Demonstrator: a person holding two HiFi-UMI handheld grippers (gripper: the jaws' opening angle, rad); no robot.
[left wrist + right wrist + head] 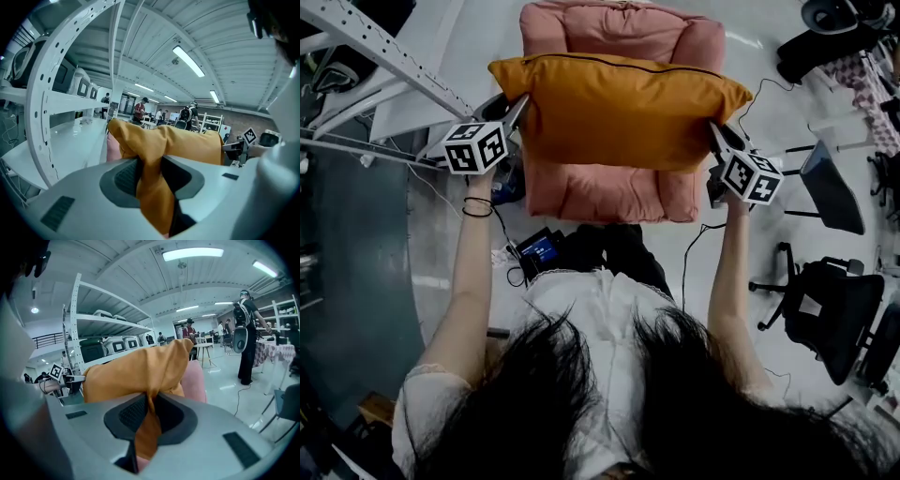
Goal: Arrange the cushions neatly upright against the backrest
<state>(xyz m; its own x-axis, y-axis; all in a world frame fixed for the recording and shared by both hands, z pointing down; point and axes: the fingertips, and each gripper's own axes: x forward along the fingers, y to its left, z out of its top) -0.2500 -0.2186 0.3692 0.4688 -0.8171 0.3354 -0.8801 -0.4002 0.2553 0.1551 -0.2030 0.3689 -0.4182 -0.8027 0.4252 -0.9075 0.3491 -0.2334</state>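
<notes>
Left tongs [517, 111] pinch a gathered fold at the left end of the cushion [619, 108]; cloth fills the gap between the ribbed grey pads [126, 176]. Right tongs [717, 136] are pressed nearly together on a thinner fold at the right end. Both grips are on cover fabric, not on the stuffed body.

Position: the cushion hangs lengthwise between the two tongs, clear of the armchair, above the seat [609, 195] and near of the backrest [619, 26]. It touches neither, as far as the head view shows. No second cushion is in sight.

Step, as I judge it: carrying, with placement not begun.

Next move calls for:
- taking the cushion farther away, toward the backrest, both ends level
- lowering until the bottom edge rests on the seat
- leaning the broad face flat on the backrest, then letting go at both ends together, so it does not slump to one side

Materials and shapes:
- cushion: mustard-orange cloth, matte, plump rectangle with soft corners and a dark line of piping along the top seam. It creases sharply where pinched, so the cover is loose over a yielding fill
- armchair: pink, thickly padded, with rounded lobes and stitched seams. It looks plush
- floor [759, 37]: pale, smooth, slightly glossy, with cables trailing
- left side: white perforated frame [384, 52], hard and rigid
- right side: black office chair [830, 314]
</notes>
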